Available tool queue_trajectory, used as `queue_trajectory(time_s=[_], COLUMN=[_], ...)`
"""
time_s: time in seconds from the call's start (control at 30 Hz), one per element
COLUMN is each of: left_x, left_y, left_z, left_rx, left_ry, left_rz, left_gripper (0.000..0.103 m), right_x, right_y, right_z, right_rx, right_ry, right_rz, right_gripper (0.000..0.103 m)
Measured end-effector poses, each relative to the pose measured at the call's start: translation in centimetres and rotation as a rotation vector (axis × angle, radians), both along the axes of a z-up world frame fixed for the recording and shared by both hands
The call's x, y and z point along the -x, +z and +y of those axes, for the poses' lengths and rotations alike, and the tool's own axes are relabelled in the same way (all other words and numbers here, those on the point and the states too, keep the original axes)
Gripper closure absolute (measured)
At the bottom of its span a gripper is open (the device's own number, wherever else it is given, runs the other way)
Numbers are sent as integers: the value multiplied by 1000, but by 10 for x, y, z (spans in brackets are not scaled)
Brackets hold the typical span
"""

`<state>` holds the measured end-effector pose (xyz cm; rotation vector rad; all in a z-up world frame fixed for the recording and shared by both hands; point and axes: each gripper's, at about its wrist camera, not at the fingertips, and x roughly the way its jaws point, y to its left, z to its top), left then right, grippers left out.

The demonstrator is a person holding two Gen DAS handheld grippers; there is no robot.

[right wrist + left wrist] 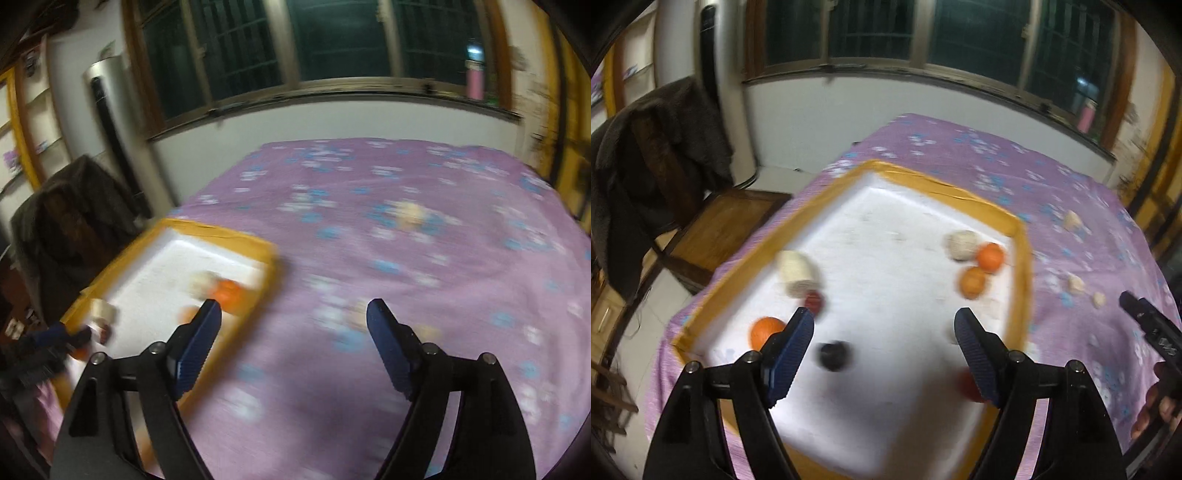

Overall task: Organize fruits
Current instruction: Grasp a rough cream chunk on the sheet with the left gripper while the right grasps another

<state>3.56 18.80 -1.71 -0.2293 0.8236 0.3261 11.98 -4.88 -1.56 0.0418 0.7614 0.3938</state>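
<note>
Low in the left wrist view, the left gripper (884,328) is spread wide with nothing between its pads, apparently just released over the tray (1022,254). A dark round fruit (833,355) lies between its fingers at lower centre. Further up, oranges (990,257) sit at centre right. The right gripper (294,319) is likewise held released above the purple cloth (406,177), where pale pieces (410,216) remain, blurred.

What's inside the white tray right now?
The tray holds three oranges, two pale lumps, a dark round fruit and a small red one. The left gripper's fingers hide another red piece.
</note>
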Motion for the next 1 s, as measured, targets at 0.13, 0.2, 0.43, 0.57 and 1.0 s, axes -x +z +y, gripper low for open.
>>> queue_trajectory(time_s=[0.13,0.2,0.43,0.57,1.0], left_x=[-11,-13,-26,-35,-91], left_y=[-2,-3,-7,-10,-29], left_z=[-49,-65,-95,-101,-164], left_rx=[-49,-70,-103,-92,-61], left_ry=[-120,-163,-242,-252,-353], left_rz=[1,-3,-7,1,16], left_gripper=[25,25,25,25,25], right_x=[-9,-16,-35,-45,-43], right_y=[-26,-38,-44,-52,-54], right_z=[-59,-75,-58,-40,-79], right_rx=[57,58,91,159,188], right_ry=[-106,-124,-53,-14,-69], right_rz=[60,93,93,97,101], right_gripper=[22,26,36,46,80])
